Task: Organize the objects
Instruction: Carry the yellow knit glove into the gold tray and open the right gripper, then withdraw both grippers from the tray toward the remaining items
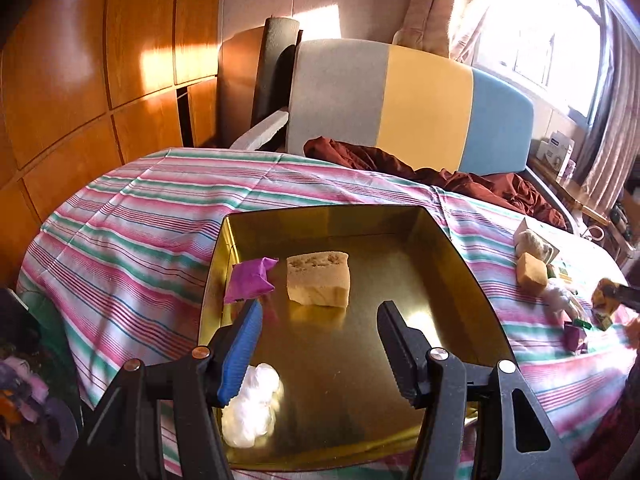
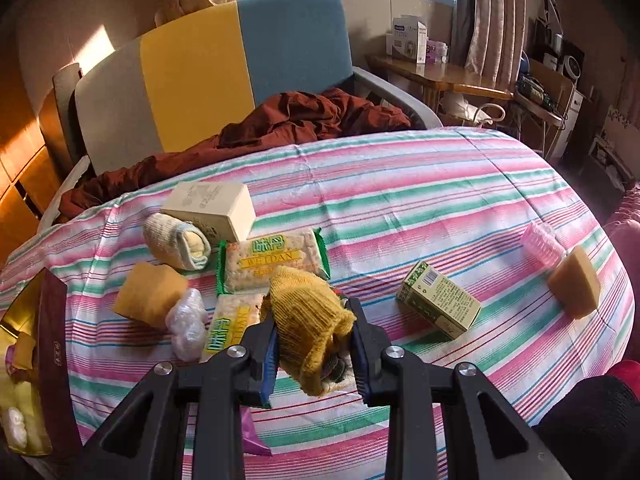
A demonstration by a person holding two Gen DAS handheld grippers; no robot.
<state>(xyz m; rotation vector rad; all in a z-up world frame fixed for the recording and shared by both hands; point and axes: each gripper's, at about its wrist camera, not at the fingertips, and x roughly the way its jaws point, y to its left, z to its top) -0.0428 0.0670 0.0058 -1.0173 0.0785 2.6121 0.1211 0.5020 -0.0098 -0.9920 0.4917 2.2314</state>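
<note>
Three items already binned in gold tin point(image 1: 452, 248), left gripper point(image 1: 320, 344) released and empty, right gripper point(image 2: 316, 344) clenched on yellow knit sock point(image 2: 308, 316), needing carry tinward.

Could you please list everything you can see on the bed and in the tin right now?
Tin: one, gold inside, on the striped sheet.
Sponge blocks: three, tan; one in the tin, two on the sheet.
Purple packet: one, in the tin.
White plastic wads: two; in the tin, on the sheet.
Cracker packs: two, green-yellow, mid-sheet.
Cream box: one, far left.
Rolled sock: one, pale.
Green box: one, right.
Pink curler: one, far right.
Left gripper: fingers open, empty, over the tin.
Right gripper: shut on the mustard knit cloth.
</note>
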